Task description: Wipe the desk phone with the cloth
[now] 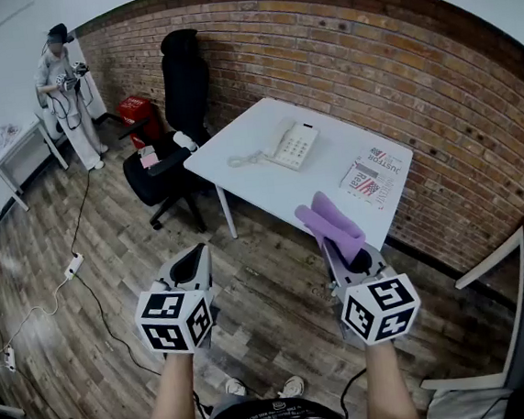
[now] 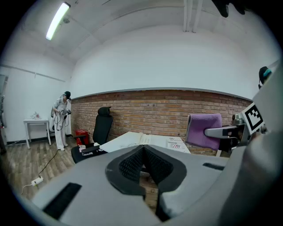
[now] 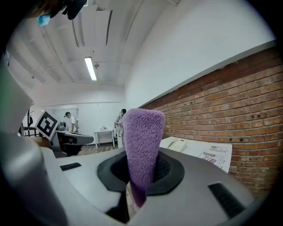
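1. Right gripper view: the right gripper [image 3: 140, 174] has its fingers clenched on a fluffy purple cloth [image 3: 142, 137], which stands upright.
2. Left gripper view: the left gripper [image 2: 143, 152] has its fingers pressed together, holding nothing.
3. Head view alone shows the white corded desk phone [image 1: 291, 143] whole. It lies on the white table [image 1: 331, 165], well apart from both grippers.

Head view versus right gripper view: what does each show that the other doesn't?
Only the head view shows the power strip on the floor and the phone's coiled cord. Only the right gripper view shows the ceiling light. Both show the purple cloth pinched in the right claw, the desk phone, the white table and the newspaper.
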A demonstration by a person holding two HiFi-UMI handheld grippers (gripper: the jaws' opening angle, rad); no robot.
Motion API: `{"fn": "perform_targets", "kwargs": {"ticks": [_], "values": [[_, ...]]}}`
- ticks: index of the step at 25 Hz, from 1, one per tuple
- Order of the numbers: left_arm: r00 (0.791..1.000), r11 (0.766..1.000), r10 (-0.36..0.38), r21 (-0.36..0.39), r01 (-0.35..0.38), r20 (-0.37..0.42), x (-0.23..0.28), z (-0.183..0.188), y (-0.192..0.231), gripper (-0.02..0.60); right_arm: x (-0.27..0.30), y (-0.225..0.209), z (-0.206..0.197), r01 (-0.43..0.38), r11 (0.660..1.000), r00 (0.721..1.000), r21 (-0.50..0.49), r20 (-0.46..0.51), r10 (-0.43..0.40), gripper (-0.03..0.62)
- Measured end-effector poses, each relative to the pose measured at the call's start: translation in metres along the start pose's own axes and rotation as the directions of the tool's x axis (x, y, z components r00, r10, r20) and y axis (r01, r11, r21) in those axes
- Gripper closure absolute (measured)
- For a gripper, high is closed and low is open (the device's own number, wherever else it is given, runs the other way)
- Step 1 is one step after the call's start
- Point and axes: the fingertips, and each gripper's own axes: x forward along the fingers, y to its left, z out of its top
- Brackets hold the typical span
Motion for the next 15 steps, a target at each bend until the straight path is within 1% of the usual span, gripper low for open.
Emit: {"fn": "perform_targets", "kwargs": {"ticks": [9, 15], "values": [[1.000, 1.000, 0.009, -0.010, -0.009, -0.014, 0.017, -0.006, -0.010, 0.577, 0.005, -0.020, -0.008, -0.014, 1.000, 1.000, 0.011, -0.015, 0.014, 0.551], [1.000, 1.000, 0.014, -0.012, -0.014, -0.020, 0.038, -0.006, -0.005, 0.577, 0.026, -0.031, -0.012, -0.027, 1.000, 0.999, 0.015, -0.025, 0.028, 0.551]]}}
